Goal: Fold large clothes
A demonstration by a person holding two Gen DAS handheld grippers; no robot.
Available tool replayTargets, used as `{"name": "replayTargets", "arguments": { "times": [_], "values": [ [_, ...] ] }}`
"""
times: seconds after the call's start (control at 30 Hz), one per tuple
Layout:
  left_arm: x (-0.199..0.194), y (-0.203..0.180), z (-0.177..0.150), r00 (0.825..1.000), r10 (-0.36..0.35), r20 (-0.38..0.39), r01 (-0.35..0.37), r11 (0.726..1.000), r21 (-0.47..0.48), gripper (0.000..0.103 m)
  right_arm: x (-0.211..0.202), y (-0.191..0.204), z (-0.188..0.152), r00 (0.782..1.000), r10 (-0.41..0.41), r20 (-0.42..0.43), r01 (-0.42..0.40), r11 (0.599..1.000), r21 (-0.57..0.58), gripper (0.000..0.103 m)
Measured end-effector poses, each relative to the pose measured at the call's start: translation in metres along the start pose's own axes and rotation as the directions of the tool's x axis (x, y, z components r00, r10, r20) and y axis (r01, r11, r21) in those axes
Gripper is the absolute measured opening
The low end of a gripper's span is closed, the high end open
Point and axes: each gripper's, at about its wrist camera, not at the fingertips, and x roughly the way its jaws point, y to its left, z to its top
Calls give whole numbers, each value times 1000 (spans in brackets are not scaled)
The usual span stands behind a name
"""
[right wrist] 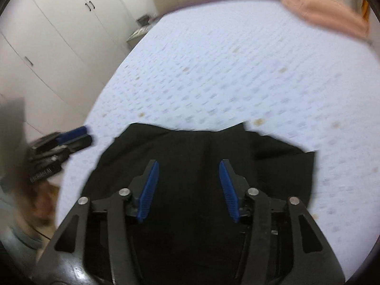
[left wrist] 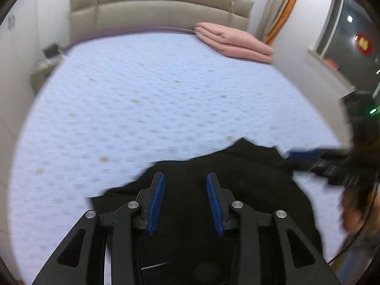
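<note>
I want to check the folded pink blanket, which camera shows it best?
The left wrist view: the folded pink blanket sits whole and fairly sharp at the bed's far right corner, layers visible. The right wrist view shows it only blurred near the top right edge.

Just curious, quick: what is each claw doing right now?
Left gripper: open, empty, above the black cloth garment.
Right gripper: open, empty, above it too.

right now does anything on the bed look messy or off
The black garment lies rumpled near the bed's edge, its far hem jagged rather than flat. Small brownish spots dot the pale mattress. Both grippers, left and right, are open above it.
</note>
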Motion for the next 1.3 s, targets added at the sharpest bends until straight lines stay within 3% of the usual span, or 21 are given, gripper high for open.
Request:
{"name": "replayTargets", "arguments": {
  "times": [0.1, 0.17, 0.23, 0.3, 0.4, 0.53, 0.7, 0.77, 0.83, 0.93, 1.0, 1.07, 1.17, 1.23, 1.3],
  "values": [
    [23, 1, -21, 990, -104, -94, 103, 995, -15, 38, 21, 17, -23, 987, 96, -132, -99, 995, -21, 53],
    [25, -15, -62, 975, -154, -158, 156, 988, 4, 38, 21, 24, -53, 983, 73, -167, -90, 991, -95, 53],
    [36, -23, -102, 962, -140, -233, 145, 989, 3, 38, 26, 17, -80, 977, 13, -213, -40, 992, -123, 54],
    [53, -28, -136, 946, -124, -299, 117, 992, -41, 38, 46, 8, -110, 955, -23, -297, -1, 997, -80, 54],
    [75, -23, -163, 948, -98, -302, 74, 993, -93, 38, 79, -7, -144, 938, -29, -347, 26, 1000, -13, 52],
    [91, -29, -157, 959, -38, -282, 9, 994, -105, 40, 96, -7, -154, 955, -53, -292, 47, 998, -28, 54],
    [69, -29, -139, 963, -17, -269, 1, 998, -59, 40, 59, 1, -148, 957, -5, -291, 4, 1000, -3, 53],
    [49, -32, -129, 974, -3, -225, -5, 999, -37, 40, 36, 1, -141, 969, 4, -247, -7, 1000, -13, 54],
    [33, -32, -117, 985, 12, -173, -19, 999, -38, 40, 6, 4, -133, 985, -41, -170, 33, 998, -52, 55],
    [25, -23, -95, 996, -4, -91, -6, 994, -109, 45, -10, -12, -110, 994, -56, -89, 55, 998, -20, 55],
    [42, -19, -85, 996, -3, -86, -12, 986, -168, 46, 4, -29, -98, 994, -51, -99, 55, 998, 38, 55],
    [72, -9, -91, 992, 19, -123, -45, 975, -218, 46, 27, -44, -99, 983, -102, -153, 114, 991, 70, 54],
    [108, -13, -118, 986, 59, -159, -95, 969, -229, 46, 63, -51, -128, 954, -144, -264, 173, 981, 87, 55],
    [118, -17, -128, 986, 95, -140, -123, 969, -213, 47, 76, -65, -135, 968, -77, -240, 111, 985, 130, 56],
    [120, -25, -127, 982, 136, -134, -159, 969, -188, 47, 74, -64, -136, 971, -70, -229, 100, 987, 124, 56]
  ]
}}
